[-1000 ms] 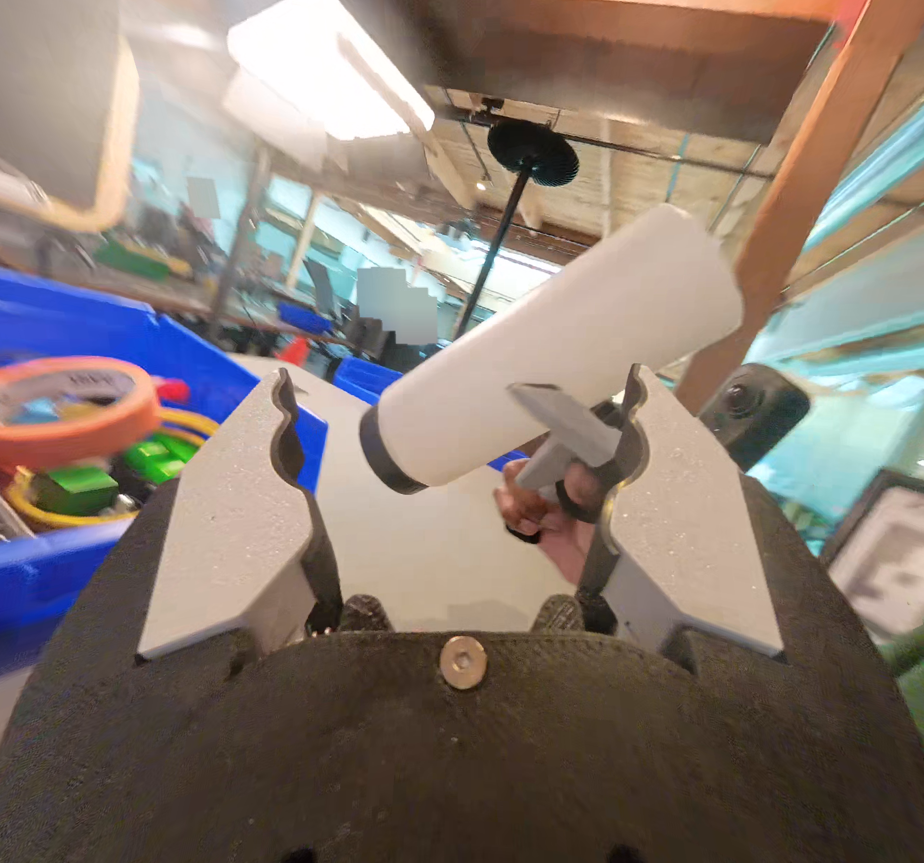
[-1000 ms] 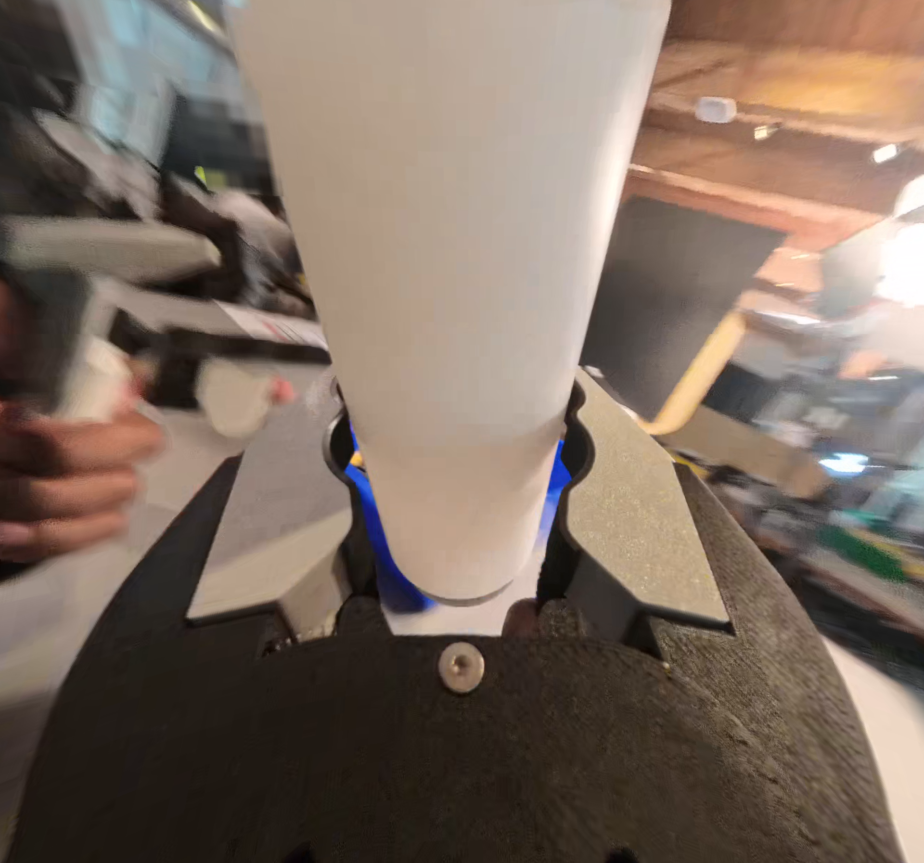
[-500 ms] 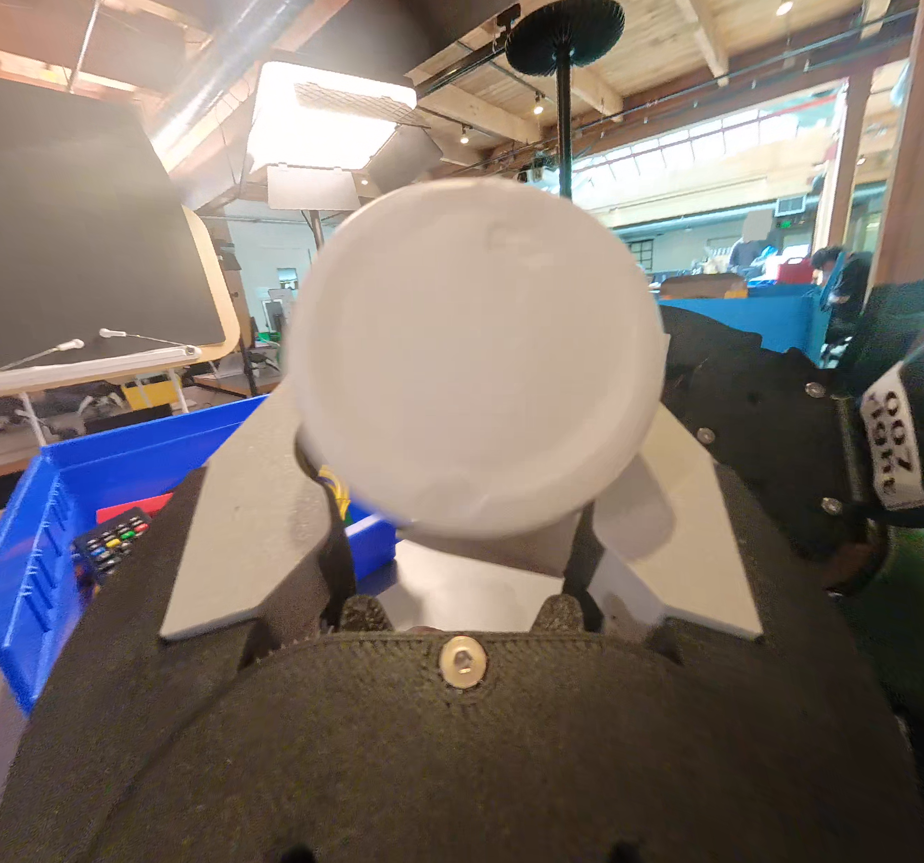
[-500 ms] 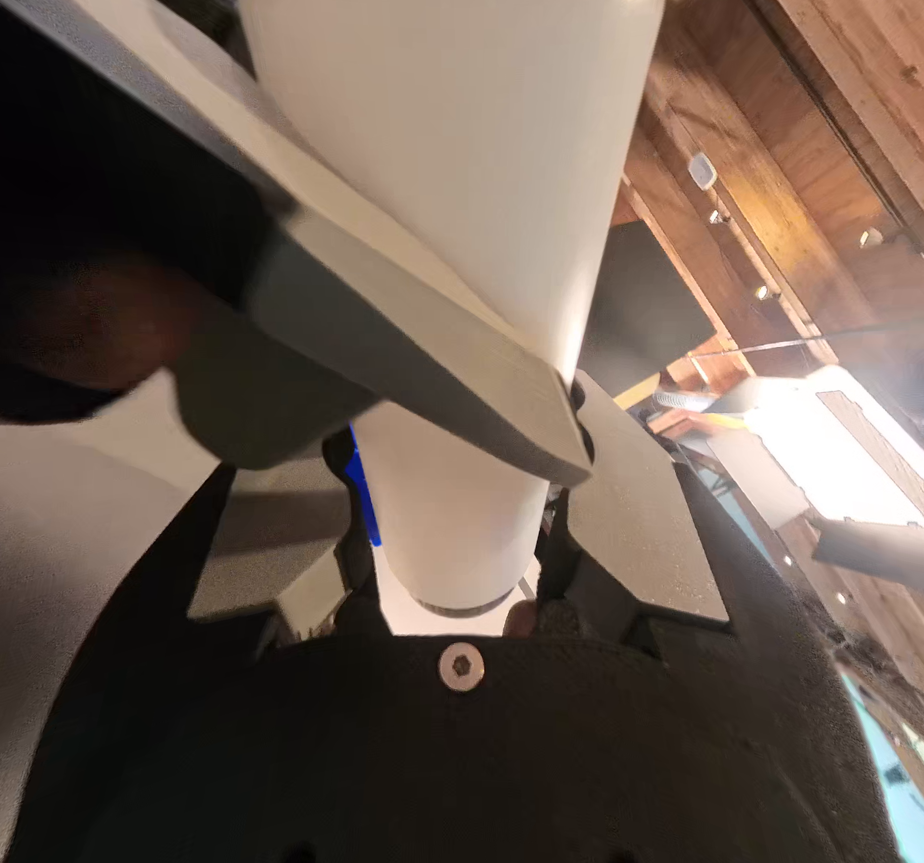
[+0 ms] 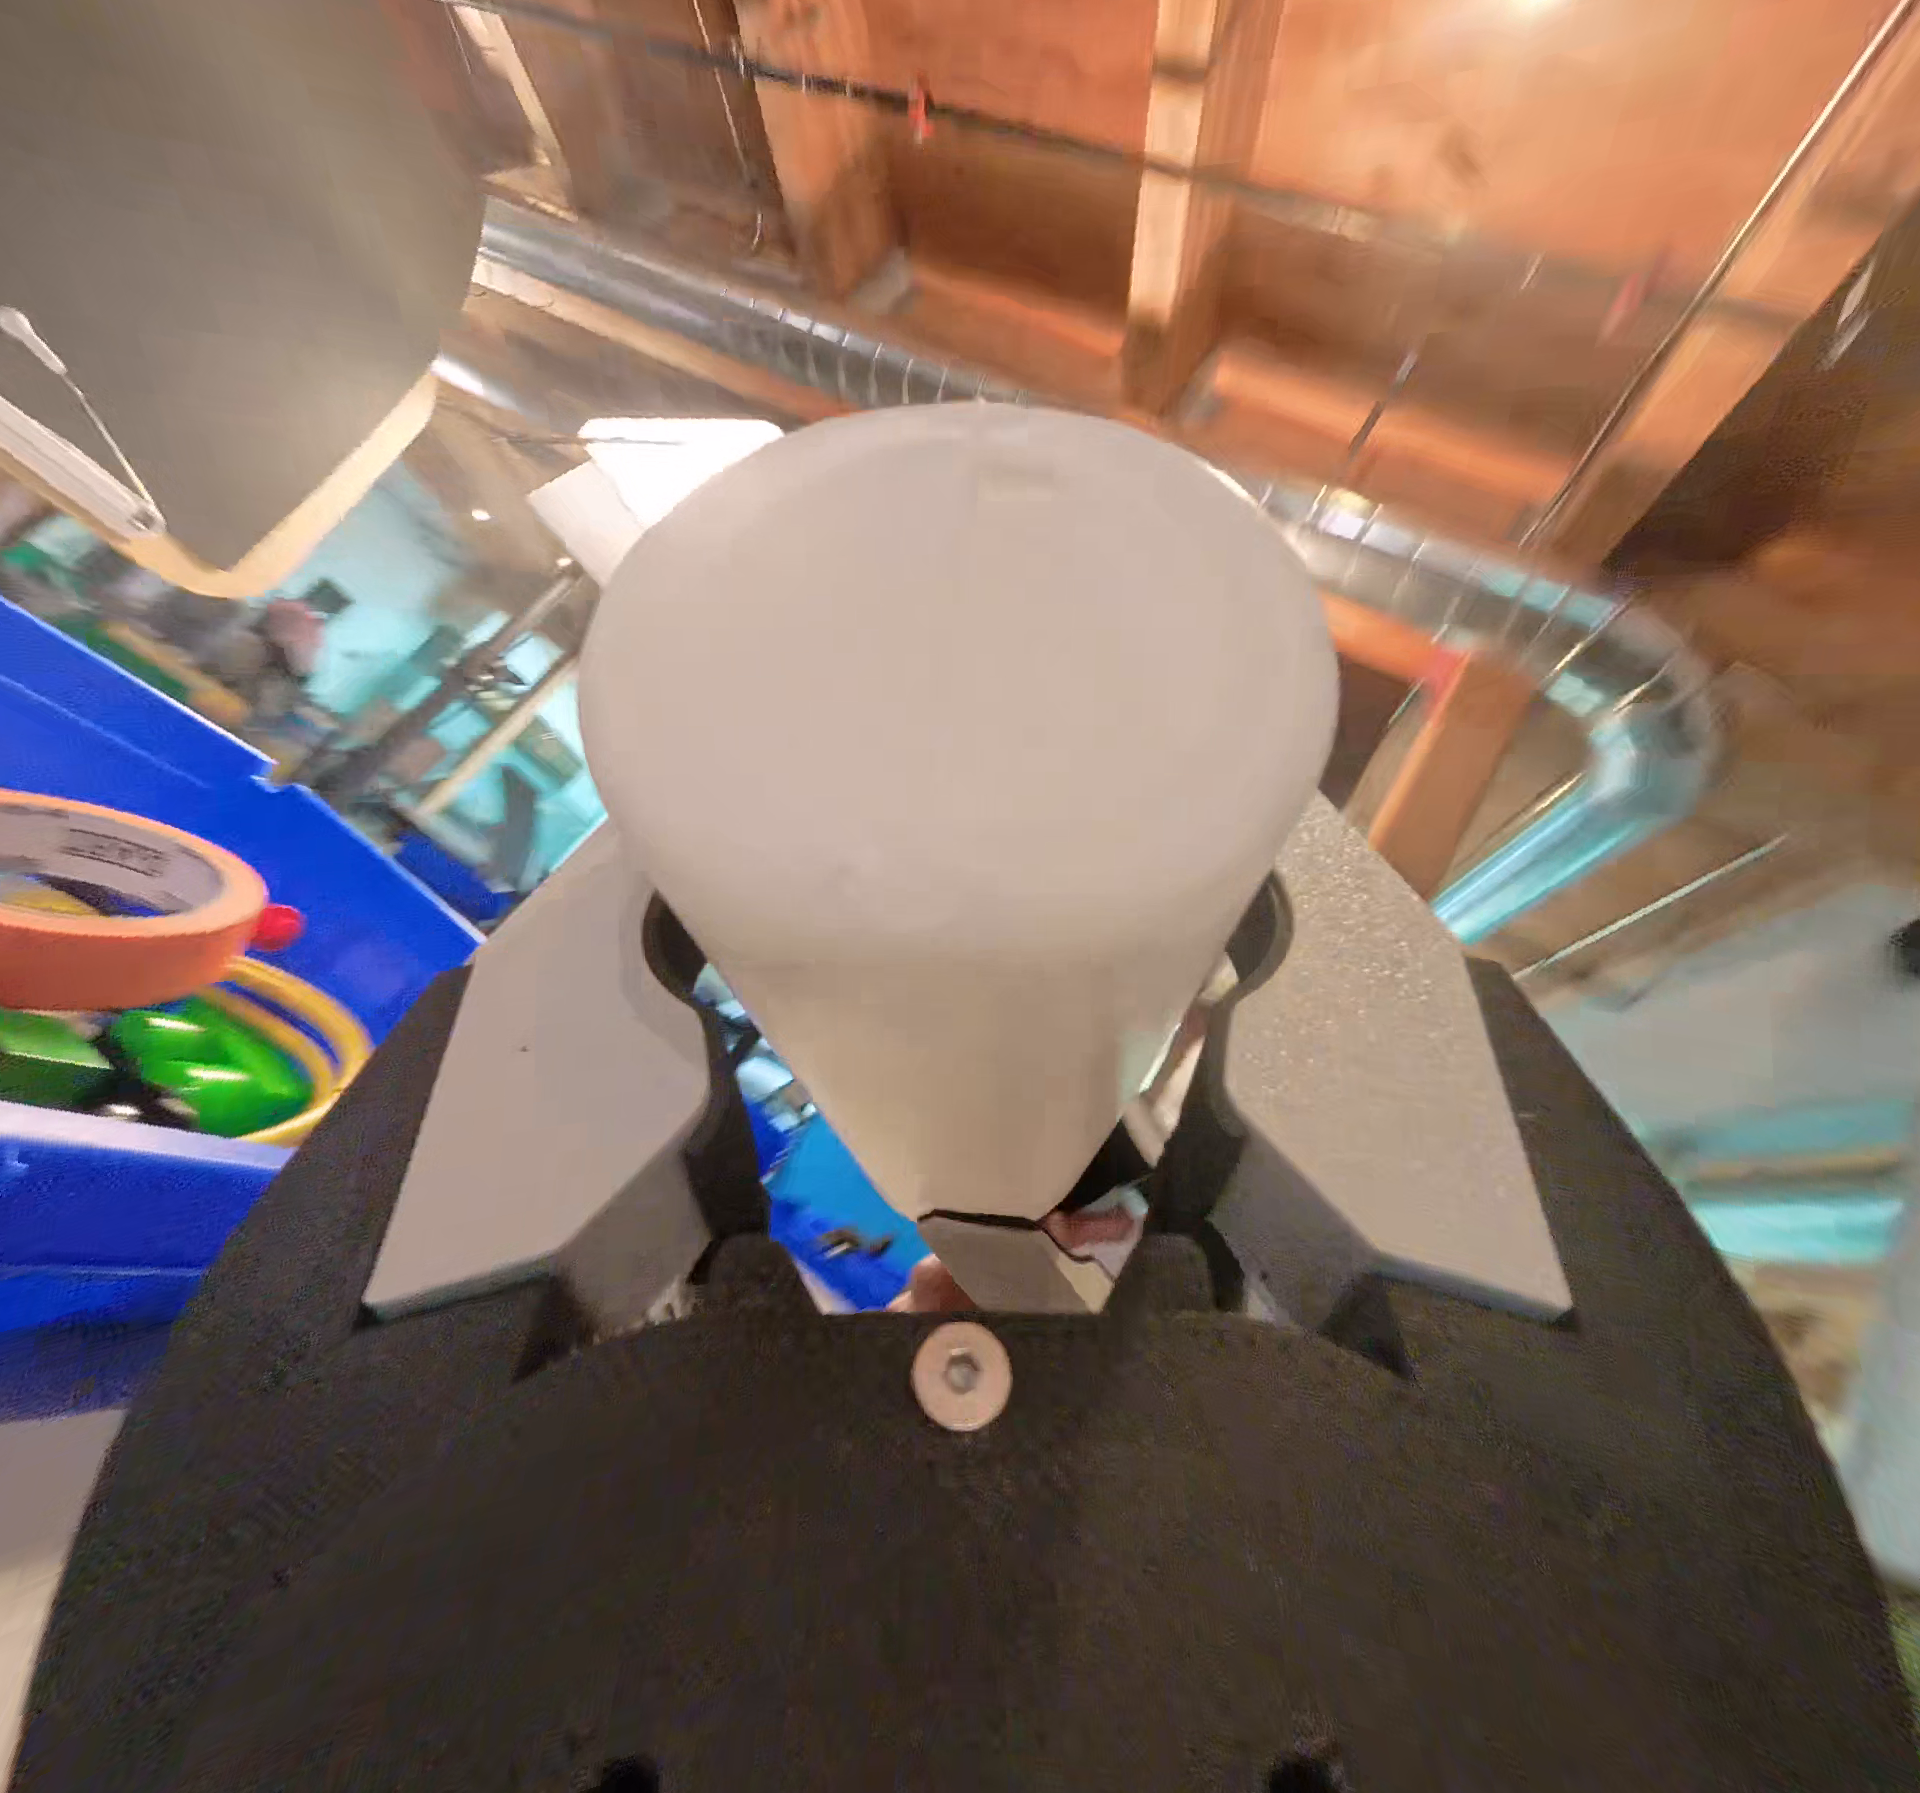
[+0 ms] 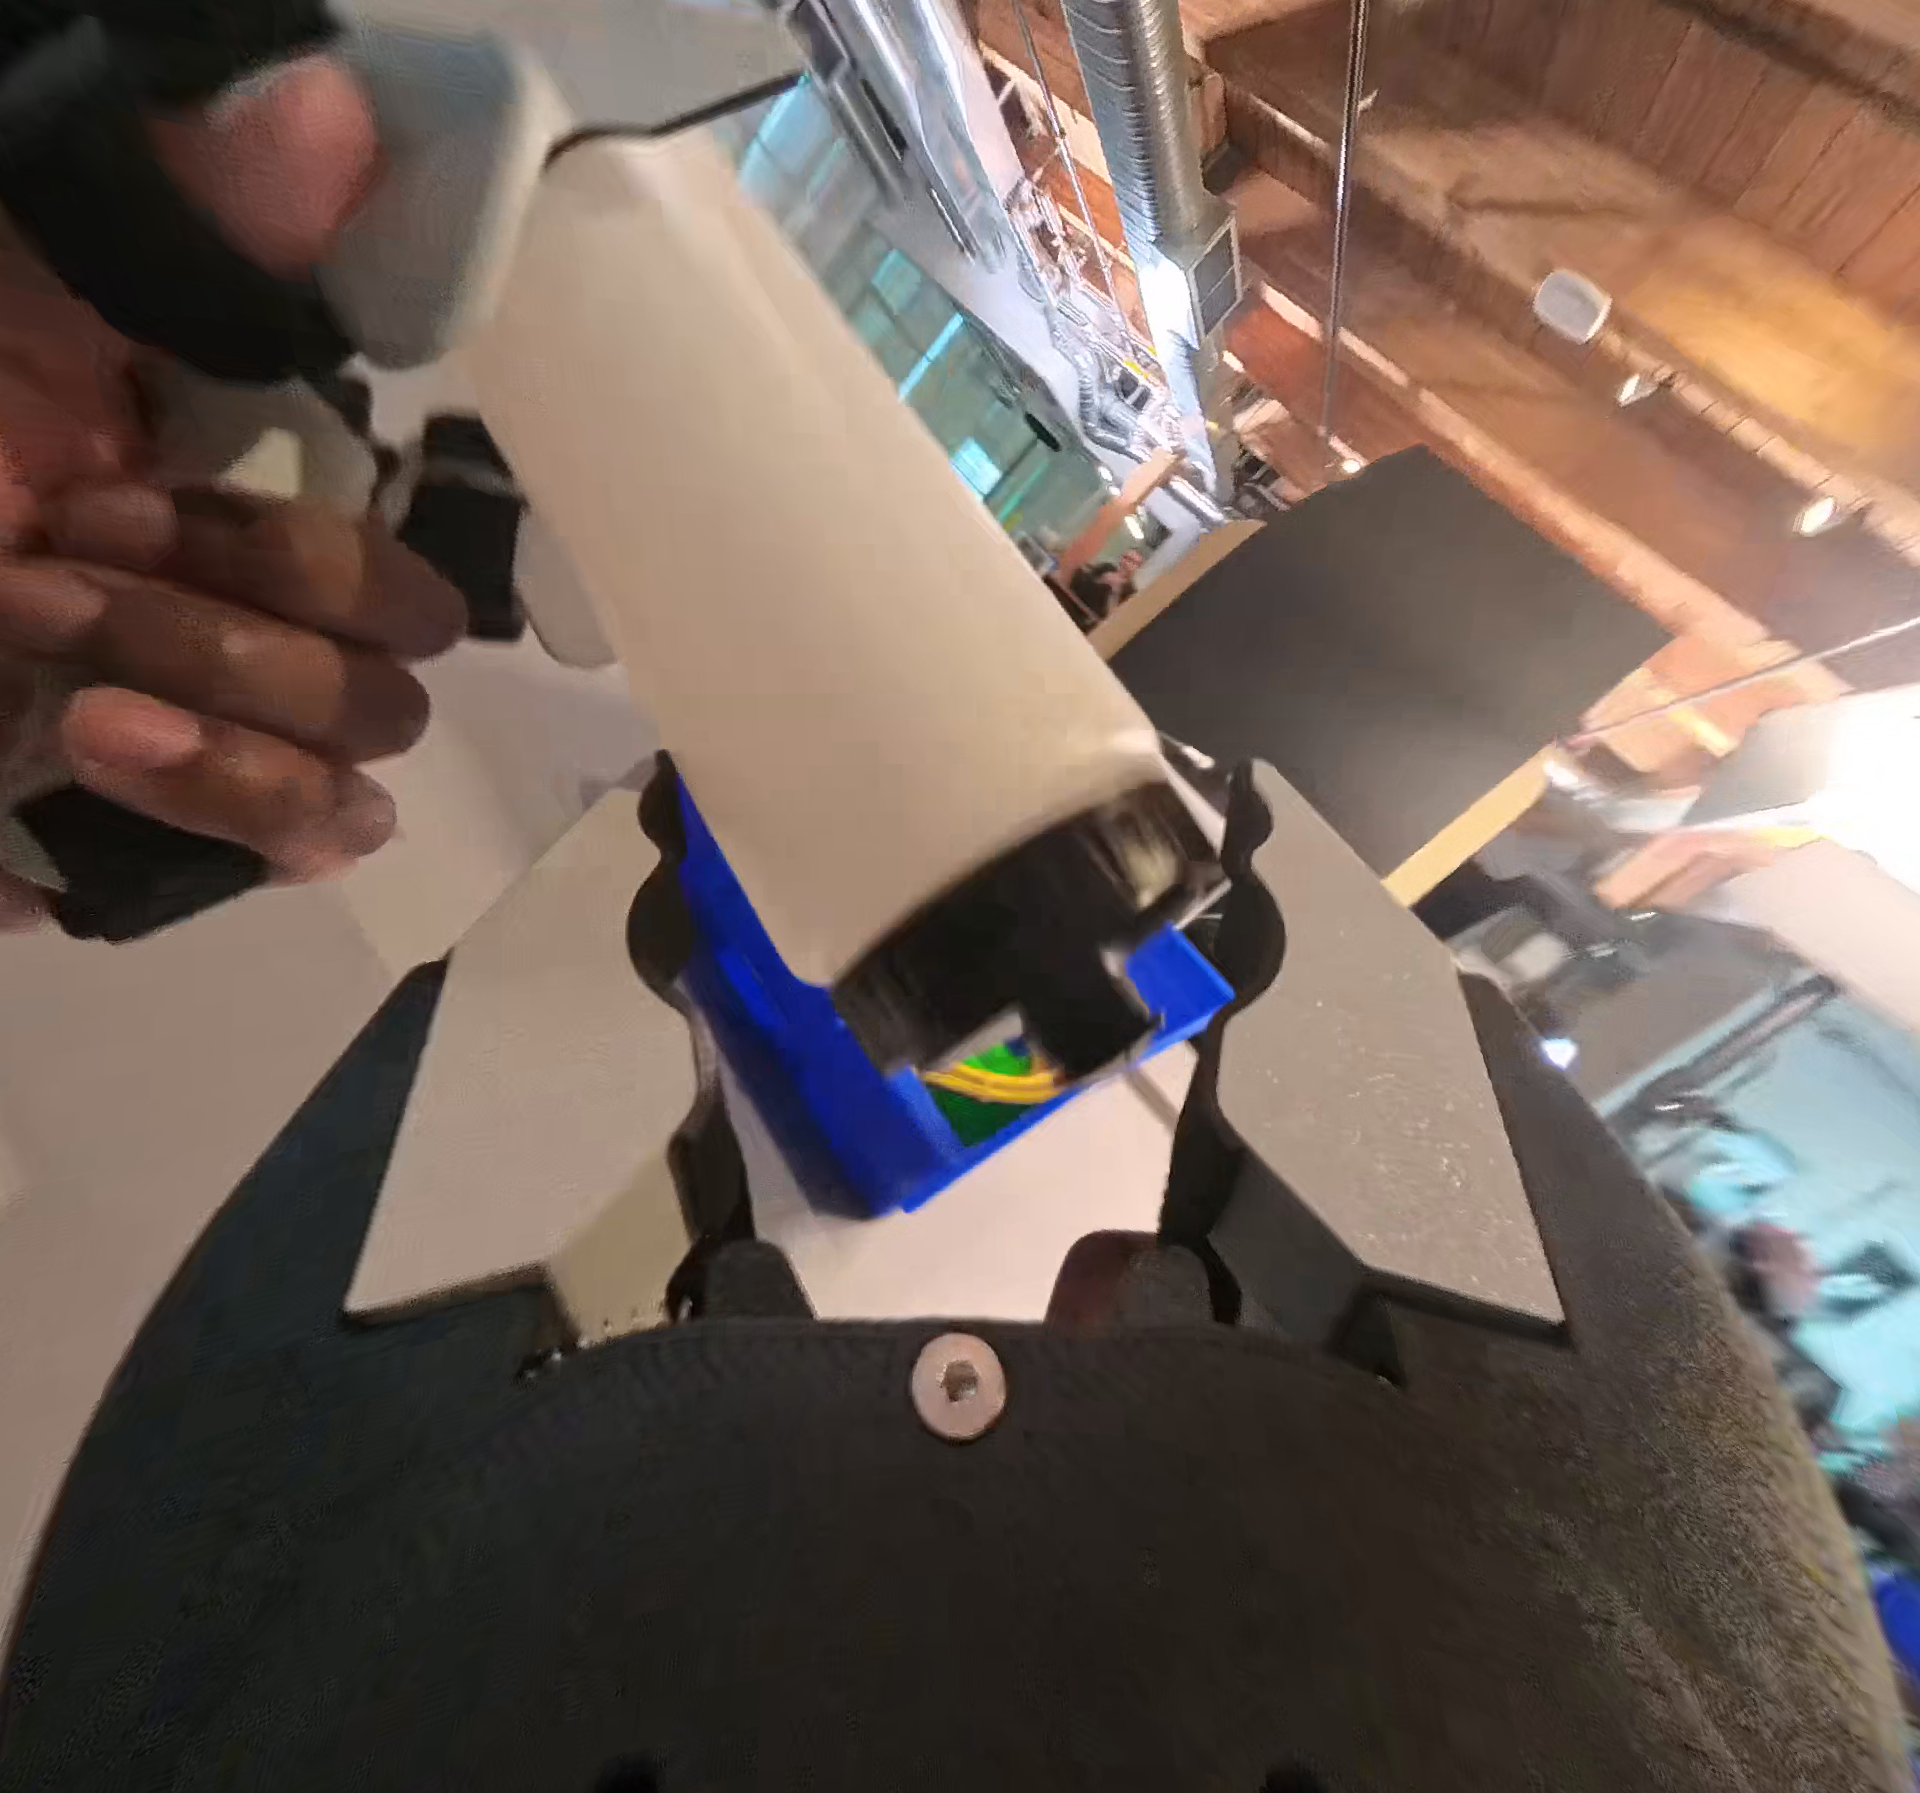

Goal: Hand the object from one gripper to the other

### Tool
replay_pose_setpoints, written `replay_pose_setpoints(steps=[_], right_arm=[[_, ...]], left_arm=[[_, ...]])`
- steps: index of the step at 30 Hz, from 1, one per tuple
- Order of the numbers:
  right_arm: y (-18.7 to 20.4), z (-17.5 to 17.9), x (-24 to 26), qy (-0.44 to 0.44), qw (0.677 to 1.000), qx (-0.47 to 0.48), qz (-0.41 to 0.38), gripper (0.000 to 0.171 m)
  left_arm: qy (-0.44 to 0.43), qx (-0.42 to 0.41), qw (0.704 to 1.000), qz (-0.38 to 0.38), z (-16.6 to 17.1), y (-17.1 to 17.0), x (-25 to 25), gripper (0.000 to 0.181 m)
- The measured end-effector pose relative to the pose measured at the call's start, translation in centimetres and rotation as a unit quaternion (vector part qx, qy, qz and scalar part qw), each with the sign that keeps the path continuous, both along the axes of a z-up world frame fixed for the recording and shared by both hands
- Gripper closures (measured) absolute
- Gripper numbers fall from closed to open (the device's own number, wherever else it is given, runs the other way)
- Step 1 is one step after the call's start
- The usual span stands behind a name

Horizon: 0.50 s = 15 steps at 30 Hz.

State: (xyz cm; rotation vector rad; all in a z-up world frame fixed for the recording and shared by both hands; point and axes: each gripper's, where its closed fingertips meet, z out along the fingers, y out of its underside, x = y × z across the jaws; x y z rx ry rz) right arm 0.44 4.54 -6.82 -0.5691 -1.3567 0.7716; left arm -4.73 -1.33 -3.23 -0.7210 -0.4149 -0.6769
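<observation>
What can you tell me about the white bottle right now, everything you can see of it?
The white bottle is a long matte cylinder, plastic by the look, with a black cap at one end and a flat round base at the other. It is held in mid-air, tilted. The left gripper has its jaws shut on the base end. The right gripper is open, its jaws either side of the cap end without clamping it.

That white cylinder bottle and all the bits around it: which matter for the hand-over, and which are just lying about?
In the job:
white cylinder bottle with black cap
left gripper
right gripper

Lying about:
blue plastic bin
orange tape roll
green and yellow items
</observation>
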Motion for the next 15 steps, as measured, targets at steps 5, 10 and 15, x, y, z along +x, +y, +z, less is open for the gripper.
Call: replay_pose_setpoints(steps=[5, 10, 15], right_arm=[[-0.9, 1.3, 1.1, -0.013, 0.972, -0.187, 0.145, 0.063], [-4.0, 1.6, 2.3, -0.021, 0.936, -0.232, 0.264, 0.056], [-5.8, 3.1, 4.3, 0.068, 0.946, -0.16, 0.273, 0.063]], left_arm=[[-0.092, 0.126, 0.982, -0.108, 0.4, -2.0, -1.3, 0.079], [-0.064, 0.113, 0.973, -0.193, 0.9, -0.4, 1.6, 0.078], [-0.079, 0.109, 0.955, -0.265, 0.8, 0.7, 3.1, 0.078]])
